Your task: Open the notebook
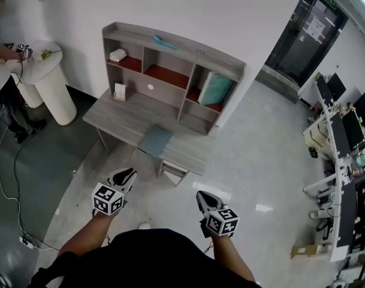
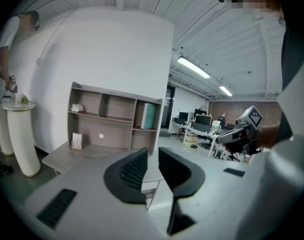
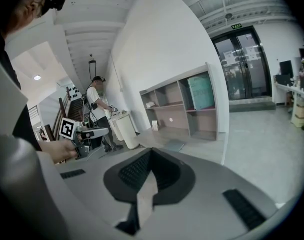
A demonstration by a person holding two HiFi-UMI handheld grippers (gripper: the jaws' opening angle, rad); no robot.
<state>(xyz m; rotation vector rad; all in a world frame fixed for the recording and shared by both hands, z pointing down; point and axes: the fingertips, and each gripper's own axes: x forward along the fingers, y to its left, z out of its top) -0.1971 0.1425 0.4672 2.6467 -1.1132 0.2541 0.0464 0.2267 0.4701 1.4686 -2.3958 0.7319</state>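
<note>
A flat grey-blue notebook (image 1: 154, 141) lies shut near the front edge of the grey desk (image 1: 119, 117), below the shelf unit; in the right gripper view the notebook (image 3: 177, 145) shows small and far off. My left gripper (image 1: 128, 174) hangs over the floor, well short of the desk. Its jaws (image 2: 152, 155) stand slightly apart with nothing between them. My right gripper (image 1: 201, 195) is held further back on the right. Its pads (image 3: 151, 155) meet at the tips and hold nothing. Both point toward the desk.
The shelf unit (image 1: 170, 71) holds a teal book (image 1: 216, 89) and a white bundle (image 1: 117, 55); a small card (image 1: 120, 92) stands on the desk. A person stands at a white round pedestal table (image 1: 47, 77) at left. Cables (image 1: 14, 179) trail on the floor. Office desks with monitors (image 1: 344, 137) fill the right.
</note>
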